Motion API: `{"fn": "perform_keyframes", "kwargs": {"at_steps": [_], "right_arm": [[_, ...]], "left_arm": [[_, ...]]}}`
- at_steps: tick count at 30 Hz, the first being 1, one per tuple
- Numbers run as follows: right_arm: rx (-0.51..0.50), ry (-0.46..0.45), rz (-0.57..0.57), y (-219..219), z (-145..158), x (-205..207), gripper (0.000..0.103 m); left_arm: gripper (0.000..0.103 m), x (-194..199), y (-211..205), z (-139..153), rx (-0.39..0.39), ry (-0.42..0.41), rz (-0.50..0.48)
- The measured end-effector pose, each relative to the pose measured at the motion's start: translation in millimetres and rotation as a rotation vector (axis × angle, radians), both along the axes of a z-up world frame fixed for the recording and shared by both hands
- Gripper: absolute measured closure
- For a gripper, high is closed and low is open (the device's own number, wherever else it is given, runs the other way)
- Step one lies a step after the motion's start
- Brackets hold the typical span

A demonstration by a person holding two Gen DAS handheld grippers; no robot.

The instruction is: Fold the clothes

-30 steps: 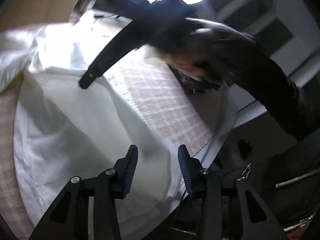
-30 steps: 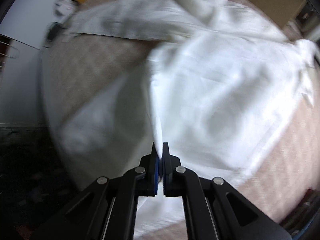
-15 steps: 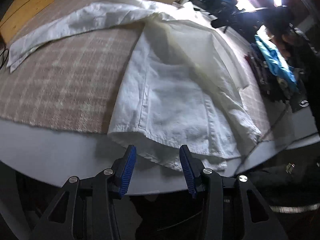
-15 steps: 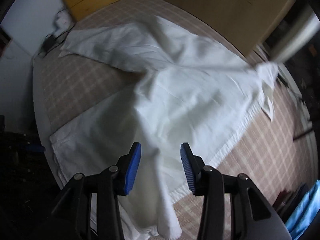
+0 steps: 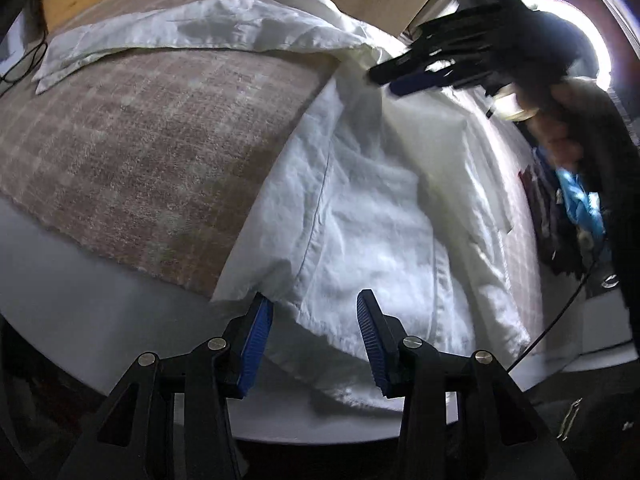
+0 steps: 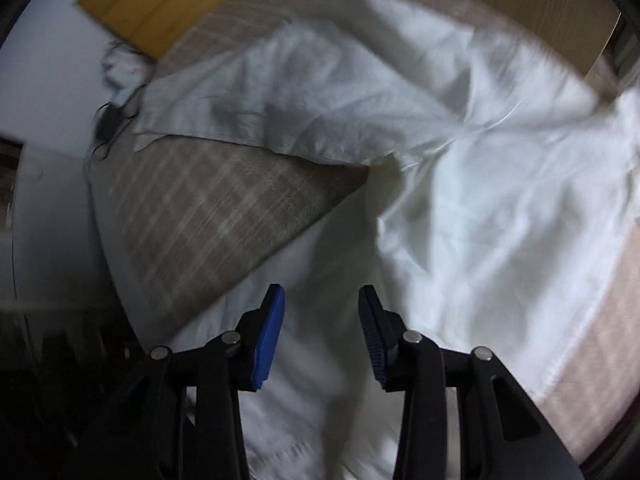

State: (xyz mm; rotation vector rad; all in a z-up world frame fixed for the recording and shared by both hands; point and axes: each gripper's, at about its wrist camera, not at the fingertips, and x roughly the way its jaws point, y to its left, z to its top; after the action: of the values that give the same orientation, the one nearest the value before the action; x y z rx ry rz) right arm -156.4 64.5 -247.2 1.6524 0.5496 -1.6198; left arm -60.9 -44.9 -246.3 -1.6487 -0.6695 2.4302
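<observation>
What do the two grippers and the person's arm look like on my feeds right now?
Both grippers are alike: the left gripper and the right gripper have black angular plastic fingers with triangular cut-outs, silver pivot screws and ribbed blue pads. In the left view the right gripper shows from the side, black with a blue pad, held by a hand in a dark sleeve.

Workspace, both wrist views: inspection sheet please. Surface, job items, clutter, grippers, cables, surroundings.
Surface: plaid cover over a pale table edge.
Job's things: white garment spread out, one sleeve stretched sideways, hem overhanging the near edge.
Clutter: dark and blue items past the far side, blurred.
Grippers: left gripper open at the hem, pads not pressing; right gripper above the cloth, jaws closing, nothing pinched.
Cables: dark cable and plug at the table corner; thin cable hanging off the side.
Surroundings: wooden board; ring light.
</observation>
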Motion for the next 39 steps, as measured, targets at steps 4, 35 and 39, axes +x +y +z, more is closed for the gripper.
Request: {"fn": "perform_keyframes", "kwargs": {"at_steps": [4, 35, 39], "right_arm": [[0.062, 0.097, -0.068, -5, -13, -11, 0.066], [-0.025, 0.035, -0.088, -21, 3, -13, 0.09], [-0.082, 0.058, -0.027, -15, 33, 3, 0.08]], "left_arm": [[0.08, -2, 1, -2, 0.015, 0.006, 0.014], [0.101, 16, -79, -40, 0.231, 0.028, 0.238], [0.095, 17, -80, -31, 0.147, 0.021, 0.189]]}}
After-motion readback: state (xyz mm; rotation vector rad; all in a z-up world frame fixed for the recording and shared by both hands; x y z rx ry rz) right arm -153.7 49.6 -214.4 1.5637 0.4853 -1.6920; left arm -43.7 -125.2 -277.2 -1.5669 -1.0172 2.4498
